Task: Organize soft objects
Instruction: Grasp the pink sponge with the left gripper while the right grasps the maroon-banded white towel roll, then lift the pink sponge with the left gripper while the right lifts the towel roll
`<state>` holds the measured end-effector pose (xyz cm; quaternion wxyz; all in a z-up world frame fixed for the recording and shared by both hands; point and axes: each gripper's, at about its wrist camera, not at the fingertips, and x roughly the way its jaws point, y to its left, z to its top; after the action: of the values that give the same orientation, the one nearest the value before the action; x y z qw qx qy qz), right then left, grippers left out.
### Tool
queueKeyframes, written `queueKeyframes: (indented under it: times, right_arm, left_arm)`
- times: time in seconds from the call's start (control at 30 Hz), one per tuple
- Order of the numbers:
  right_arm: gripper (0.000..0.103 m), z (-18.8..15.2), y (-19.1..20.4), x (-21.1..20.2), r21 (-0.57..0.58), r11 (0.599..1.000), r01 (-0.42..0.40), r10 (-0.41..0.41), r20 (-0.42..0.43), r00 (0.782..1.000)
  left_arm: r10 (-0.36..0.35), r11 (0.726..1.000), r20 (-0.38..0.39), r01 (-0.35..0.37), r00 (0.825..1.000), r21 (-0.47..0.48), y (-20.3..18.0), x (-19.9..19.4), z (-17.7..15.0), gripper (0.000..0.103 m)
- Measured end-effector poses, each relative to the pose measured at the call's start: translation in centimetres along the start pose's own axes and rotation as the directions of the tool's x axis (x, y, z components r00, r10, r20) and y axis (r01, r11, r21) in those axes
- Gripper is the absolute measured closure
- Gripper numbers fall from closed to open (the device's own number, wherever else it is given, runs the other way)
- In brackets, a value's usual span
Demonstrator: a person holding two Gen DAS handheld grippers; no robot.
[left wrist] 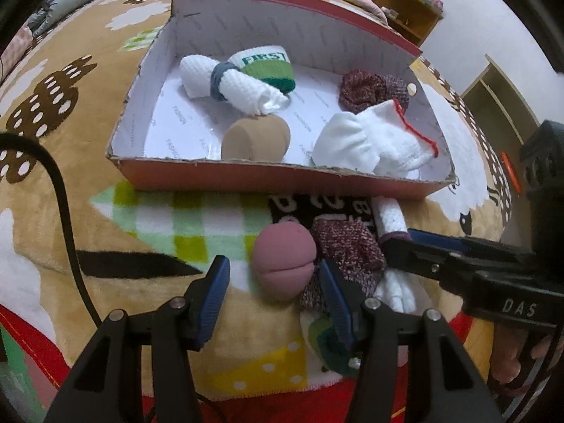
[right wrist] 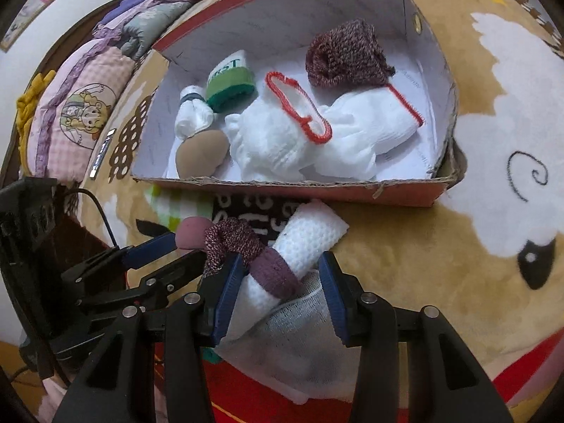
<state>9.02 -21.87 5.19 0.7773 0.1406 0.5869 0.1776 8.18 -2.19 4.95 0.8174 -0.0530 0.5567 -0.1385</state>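
Observation:
An open red shoe box [left wrist: 246, 178] [right wrist: 317, 188] holds rolled socks and white gloves [left wrist: 370, 141] [right wrist: 317, 134]. In front of it lie a mauve rolled sock [left wrist: 283, 262] [right wrist: 190, 234], a maroon knit sock [left wrist: 347, 246] [right wrist: 234, 239] and a white rolled sock with a purple band [left wrist: 389, 216] [right wrist: 299, 246]. My left gripper [left wrist: 273, 292] is open with the mauve sock between its fingers. My right gripper [right wrist: 282, 292] is open around the white rolled sock.
The box stands on a tan patterned blanket [left wrist: 105, 211] [right wrist: 440, 246]. A black cable [left wrist: 63, 211] runs at the left. Pillows and quilts [right wrist: 77, 105] lie at the back left, wooden shelves [left wrist: 405, 3] at the back right. White cloth [right wrist: 292, 352] lies under my right gripper.

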Motion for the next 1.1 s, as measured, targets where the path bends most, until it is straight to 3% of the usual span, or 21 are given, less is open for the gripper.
queueKeyframes:
  times: [0.1,0.17,0.5,1.1]
  right_arm:
    - [0.057,0.0,0.0,0.2,-0.001,1.0,-0.007,0.007,0.004,1.0]
    - [0.059,-0.1,0.0,0.2,-0.002,1.0,-0.01,0.011,0.01,1.0]
    - [0.074,-0.6,-0.2,-0.5,-0.006,0.999,-0.032,0.032,0.055,0.998]
    - [0.076,-1.0,-0.2,-5.0,-0.039,0.998,-0.052,0.057,0.142,0.988]
  left_arm:
    - [-0.019,1.0,0.008,0.019,1.0,-0.013,0.3,0.1,0.0,0.054]
    - [-0.044,0.999,0.0,0.044,0.999,-0.021,0.5,0.3,0.0,0.066]
    - [-0.054,0.999,0.021,0.054,0.998,-0.002,0.1,-0.8,-0.3,0.069]
    - [-0.015,0.999,0.137,0.01,0.99,0.032,-0.1,-5.6,1.1,0.069]
